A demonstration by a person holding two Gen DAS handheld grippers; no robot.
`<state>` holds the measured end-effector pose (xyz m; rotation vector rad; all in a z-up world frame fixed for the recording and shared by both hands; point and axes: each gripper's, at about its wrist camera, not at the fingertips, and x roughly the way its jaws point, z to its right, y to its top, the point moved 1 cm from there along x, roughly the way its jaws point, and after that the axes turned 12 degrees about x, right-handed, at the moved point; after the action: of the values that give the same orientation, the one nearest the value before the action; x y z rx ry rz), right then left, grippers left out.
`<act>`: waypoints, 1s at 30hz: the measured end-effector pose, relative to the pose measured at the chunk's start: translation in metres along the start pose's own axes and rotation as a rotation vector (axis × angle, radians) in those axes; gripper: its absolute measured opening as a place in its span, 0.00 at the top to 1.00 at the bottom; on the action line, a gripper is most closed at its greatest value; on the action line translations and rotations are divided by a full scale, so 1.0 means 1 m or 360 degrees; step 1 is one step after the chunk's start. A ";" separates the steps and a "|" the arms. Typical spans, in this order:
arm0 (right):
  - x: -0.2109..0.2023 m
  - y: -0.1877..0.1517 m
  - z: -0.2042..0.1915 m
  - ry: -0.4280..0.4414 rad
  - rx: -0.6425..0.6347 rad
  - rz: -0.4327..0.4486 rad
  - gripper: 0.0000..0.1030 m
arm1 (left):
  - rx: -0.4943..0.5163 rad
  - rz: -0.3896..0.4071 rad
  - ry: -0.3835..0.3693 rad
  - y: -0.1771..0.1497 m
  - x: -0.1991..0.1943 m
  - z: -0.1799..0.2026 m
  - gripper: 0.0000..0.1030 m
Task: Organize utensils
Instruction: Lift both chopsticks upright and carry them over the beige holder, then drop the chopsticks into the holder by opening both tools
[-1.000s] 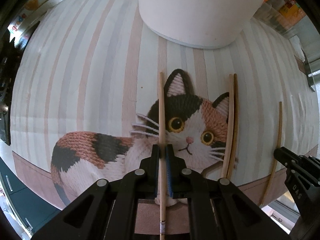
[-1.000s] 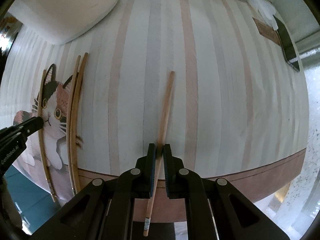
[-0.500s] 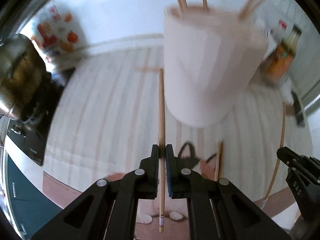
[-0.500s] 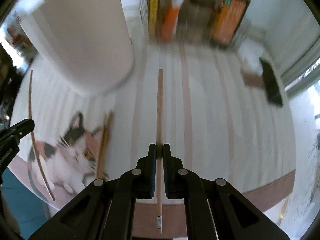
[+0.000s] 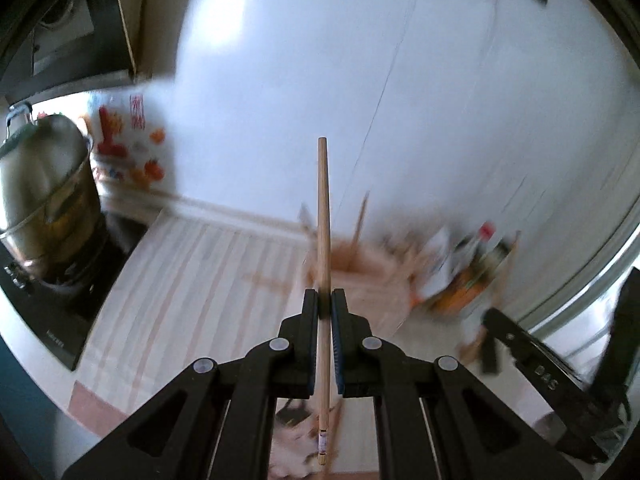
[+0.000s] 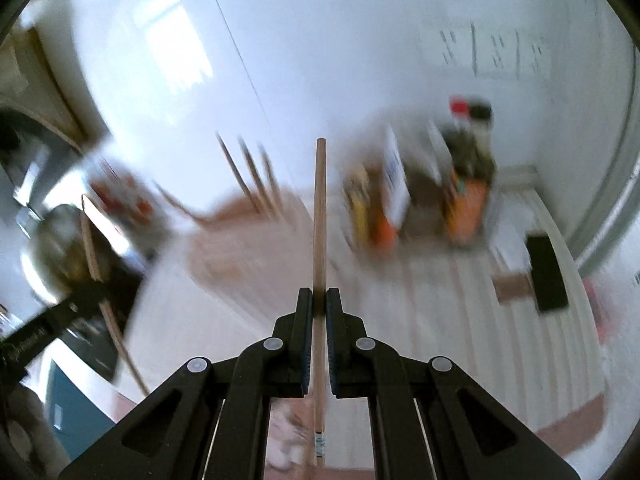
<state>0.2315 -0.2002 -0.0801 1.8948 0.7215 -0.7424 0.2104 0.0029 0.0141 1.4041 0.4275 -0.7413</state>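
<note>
White wall (image 5: 440,100) fills most of both views, blurred. Below it we see the striped mat (image 5: 192,280) running from about 8 o'clock toward centre in the left wrist view, with a steel pot (image 5: 44,184) at 9 o'clock. The pale holder (image 6: 248,240) with chopsticks standing in it sits near centre-left in the right wrist view; bottles (image 6: 464,184) blur at 2 o'clock, a dark phone (image 6: 546,272) at 3 o'clock. Our left gripper (image 5: 325,312) is clamped on a wooden chopstick (image 5: 323,208) pointing to 12 o'clock, lifted off the mat. Our right gripper (image 6: 315,308) likewise pinches a second chopstick (image 6: 319,208), upright toward 12 o'clock.
</note>
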 end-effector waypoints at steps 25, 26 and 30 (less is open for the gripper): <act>0.102 0.153 -0.073 0.0204 0.0159 0.0376 0.94 | -0.0141 0.0200 0.0067 0.093 0.157 -0.020 0.96; 0.108 0.150 -0.072 0.0196 0.0154 0.0371 0.94 | -0.0128 0.0205 0.0082 0.091 0.160 -0.019 0.96; 0.121 0.142 -0.065 0.0183 0.0135 0.0366 0.94 | -0.0085 0.0180 0.0103 0.086 0.170 -0.018 0.96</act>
<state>0.4266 -0.1751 -0.0680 2.0692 0.5368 -0.5296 0.3928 -0.0153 -0.0407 1.3931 0.4118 -0.5898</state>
